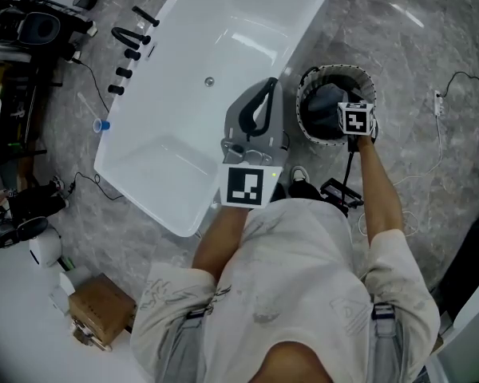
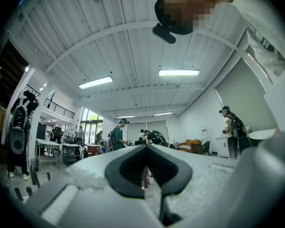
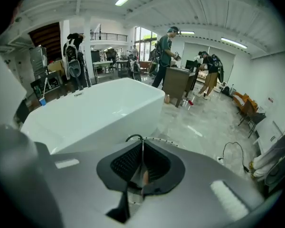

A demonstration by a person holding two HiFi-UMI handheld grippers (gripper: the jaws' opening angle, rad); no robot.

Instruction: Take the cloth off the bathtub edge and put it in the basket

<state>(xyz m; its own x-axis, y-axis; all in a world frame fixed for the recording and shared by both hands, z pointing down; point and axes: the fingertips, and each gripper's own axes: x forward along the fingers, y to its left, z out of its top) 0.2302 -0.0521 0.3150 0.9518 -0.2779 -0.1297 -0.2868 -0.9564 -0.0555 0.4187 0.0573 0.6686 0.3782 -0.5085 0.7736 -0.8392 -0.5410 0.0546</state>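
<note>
The white bathtub [image 1: 223, 54] fills the upper left of the head view, and I see no cloth on its edge. To its right stands the round basket [image 1: 307, 82] with a pale rim. My right gripper [image 3: 142, 144] is shut and tilts down over it; its marker cube [image 1: 356, 120] sits at the basket's near rim. A dark blue-grey shape [image 1: 326, 102] lies inside the basket; I cannot tell whether it is the cloth. The basket's dotted rim [image 3: 166, 140] shows just past the right jaws, with nothing visible between them. My left gripper [image 1: 269, 82] is shut and empty, held over the tub's near corner.
Black tap fittings [image 1: 132, 37] line the tub's far-left edge. A blue cup [image 1: 101, 124], a cardboard box [image 1: 104, 306] and camera gear [image 1: 24, 30] sit on the left. A cable [image 1: 455, 86] trails on the floor at right. Several people stand far off in the hall.
</note>
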